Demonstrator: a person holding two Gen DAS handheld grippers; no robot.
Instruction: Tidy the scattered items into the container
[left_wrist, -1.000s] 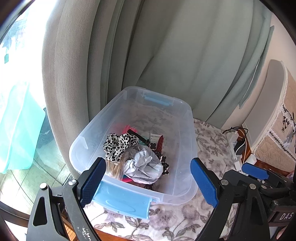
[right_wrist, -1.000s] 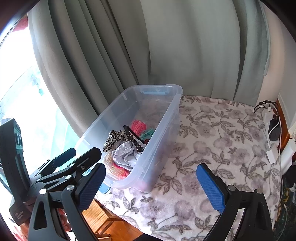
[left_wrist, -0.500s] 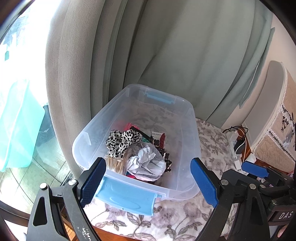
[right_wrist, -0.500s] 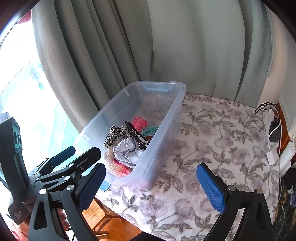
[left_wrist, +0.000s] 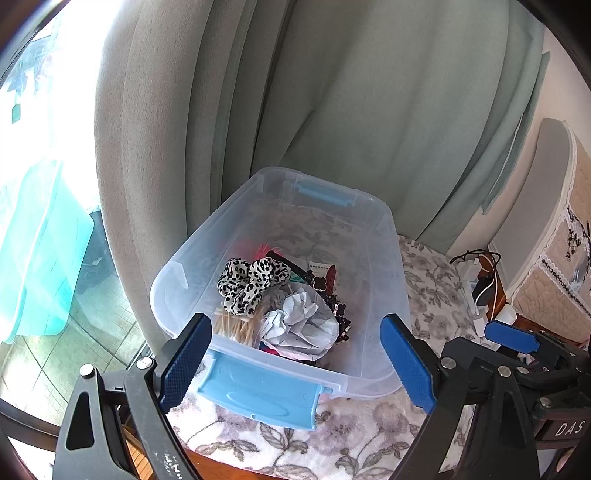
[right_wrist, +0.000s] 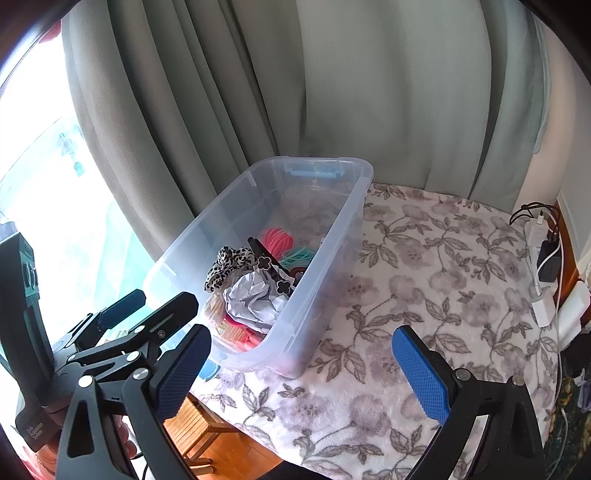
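Note:
A clear plastic bin with blue latches stands on the floral cloth; it also shows in the right wrist view. Inside lie a leopard scrunchie, crumpled white paper, a bundle of wooden sticks, pink cords and a black clover hairband. My left gripper is open and empty, in front of the bin's near end. My right gripper is open and empty over the cloth by the bin's near right corner. The left gripper's body shows in the right wrist view.
Grey-green curtains hang close behind the bin. A power strip with chargers and cables lies at the table's right edge. A wooden stool stands below the table's front edge. A bright window is on the left.
Both grippers have drawn back and up from the bin, so it sits farther off in both views. Both stay open and empty. The bin's contents have not moved.

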